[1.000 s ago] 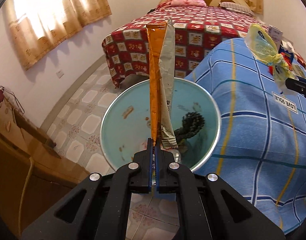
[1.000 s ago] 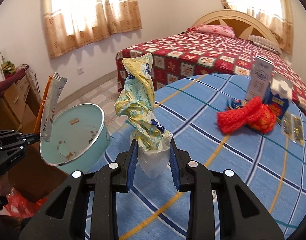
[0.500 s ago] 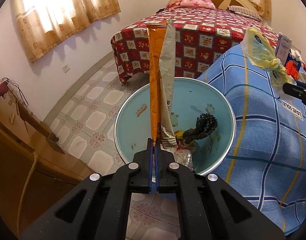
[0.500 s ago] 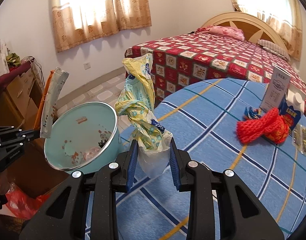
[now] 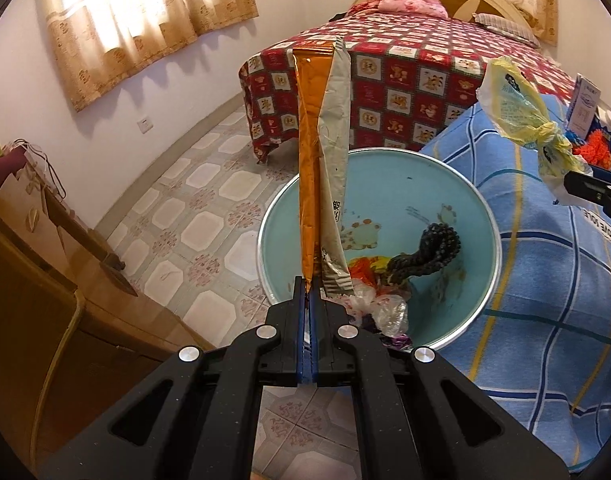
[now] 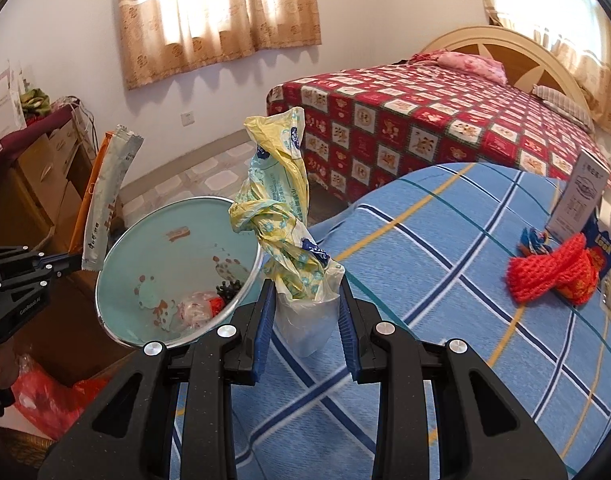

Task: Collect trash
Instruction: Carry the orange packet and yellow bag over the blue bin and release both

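Both hands have drifted nearer the bin [image 5: 481, 216]; left gripper [image 5: 308, 294] fingers pinch the snack wrapper [image 5: 321, 152], right gripper [image 6: 305, 312] fingers clamp the knotted bag [image 6: 279, 216]. We advise releasing only directly above its mouth.

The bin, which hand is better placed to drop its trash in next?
Left, probably. The left tool holds the orange wrapper over the bin, while the right tool with its yellow bag sits beside it.

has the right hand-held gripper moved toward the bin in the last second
Yes. The right hand-held gripper with the yellow bag has shifted toward the blue bin, away from the red netting.
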A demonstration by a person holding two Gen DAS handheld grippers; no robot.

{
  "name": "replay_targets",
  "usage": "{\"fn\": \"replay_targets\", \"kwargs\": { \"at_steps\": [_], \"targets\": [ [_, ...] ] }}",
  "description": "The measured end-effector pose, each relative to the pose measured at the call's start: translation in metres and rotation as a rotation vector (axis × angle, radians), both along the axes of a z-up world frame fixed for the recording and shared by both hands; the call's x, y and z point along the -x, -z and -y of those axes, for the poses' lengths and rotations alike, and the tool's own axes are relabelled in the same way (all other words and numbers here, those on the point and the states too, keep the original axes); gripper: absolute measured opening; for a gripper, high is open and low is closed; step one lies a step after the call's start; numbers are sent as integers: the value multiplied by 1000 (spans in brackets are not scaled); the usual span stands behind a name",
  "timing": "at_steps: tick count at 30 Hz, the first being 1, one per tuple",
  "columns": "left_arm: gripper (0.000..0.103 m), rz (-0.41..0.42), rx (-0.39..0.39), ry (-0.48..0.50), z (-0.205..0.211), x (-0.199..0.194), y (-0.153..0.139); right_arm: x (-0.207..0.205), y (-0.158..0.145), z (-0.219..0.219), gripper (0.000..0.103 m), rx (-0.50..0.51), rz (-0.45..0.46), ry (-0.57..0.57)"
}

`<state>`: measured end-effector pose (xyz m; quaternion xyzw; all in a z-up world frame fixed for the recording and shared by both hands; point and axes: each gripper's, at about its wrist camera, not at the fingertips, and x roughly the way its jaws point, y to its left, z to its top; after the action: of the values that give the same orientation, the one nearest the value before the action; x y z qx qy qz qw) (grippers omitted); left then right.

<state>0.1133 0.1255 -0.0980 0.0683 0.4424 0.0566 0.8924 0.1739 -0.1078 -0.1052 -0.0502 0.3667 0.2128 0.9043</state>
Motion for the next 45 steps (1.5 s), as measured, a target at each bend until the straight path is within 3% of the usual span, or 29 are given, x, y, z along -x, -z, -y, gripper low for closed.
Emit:
{"fn": "replay_targets", "kwargs": {
  "at_steps": [25, 45],
  "targets": [
    [1, -23, 21, -46, -23, -1, 7, -4, 5, -55, 31, 45, -4, -99],
    [1, -21, 29, -47, -25, -1, 8, -3, 5, -58, 31, 47, -1, -115]
  ]
}}
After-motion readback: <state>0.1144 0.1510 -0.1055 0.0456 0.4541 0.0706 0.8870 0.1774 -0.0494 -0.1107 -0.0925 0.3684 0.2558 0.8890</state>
